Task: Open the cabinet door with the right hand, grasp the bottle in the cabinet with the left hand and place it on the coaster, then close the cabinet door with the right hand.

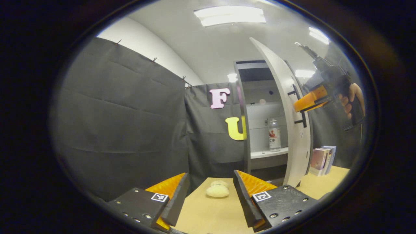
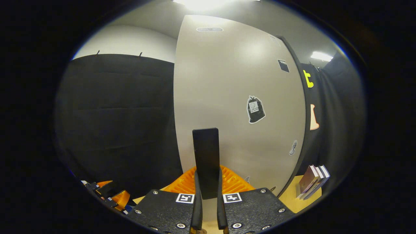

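Black handle [image 2: 205,162] clamped between both fingers of right gripper [image 2: 208,208], bottom centre of right gripper view; handle upright, fixed to pale door [image 2: 227,97]. Stickers [image 2: 255,109] on door, right of centre. Books [image 2: 313,182] at lower right on table [image 2: 292,201]. Left gripper at lower left edge of that view, small and partly cut off.

Left gripper [image 1: 209,195] released, fingers wide apart at bottom of left gripper view, nothing between them but table and a pale round coaster [image 1: 217,190] farther off, lower centre. Door swung open, right of centre. Bottle [image 1: 274,135] upright on cabinet [image 1: 247,97] shelf, just left of door edge. Right gripper at door handle, upper right, held by a hand [image 1: 352,99].
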